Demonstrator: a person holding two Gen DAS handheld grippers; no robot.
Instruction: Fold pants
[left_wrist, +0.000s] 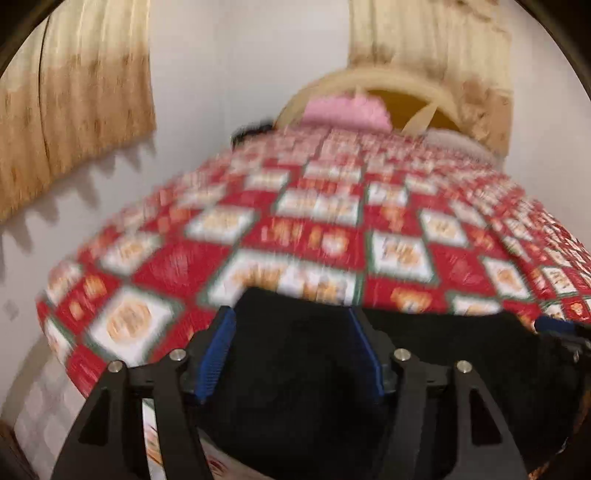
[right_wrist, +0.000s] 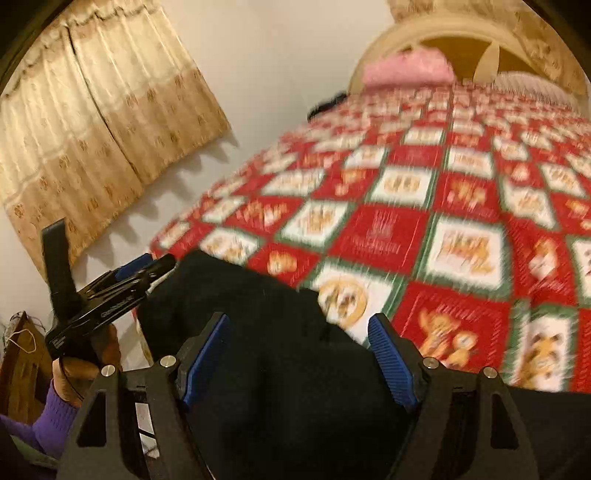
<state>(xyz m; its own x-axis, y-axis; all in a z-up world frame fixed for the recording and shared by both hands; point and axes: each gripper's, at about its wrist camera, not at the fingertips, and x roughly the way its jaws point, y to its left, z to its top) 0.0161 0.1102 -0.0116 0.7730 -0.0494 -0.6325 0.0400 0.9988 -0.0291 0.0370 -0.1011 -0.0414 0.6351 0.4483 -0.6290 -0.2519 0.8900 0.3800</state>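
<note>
Both grippers, left gripper (left_wrist: 291, 354) and right gripper (right_wrist: 299, 354), are let go, gaping over the black pants (right_wrist: 280, 332) at the frame's bottom, lying sideways on the bed (right_wrist: 461, 192).

Your black pants (right_wrist: 280, 332) look like soft, matt cloth, lying on a printed cloth bedspread (right_wrist: 424, 192) in red and white squares. Each tool (left_wrist: 291, 354) shows matt black plastic arms, ribbed blue pads (right_wrist: 388, 354) and shiny metal pins. At ten o'clock hangs a faintly glossy beige curtain (right_wrist: 92, 122).
</note>
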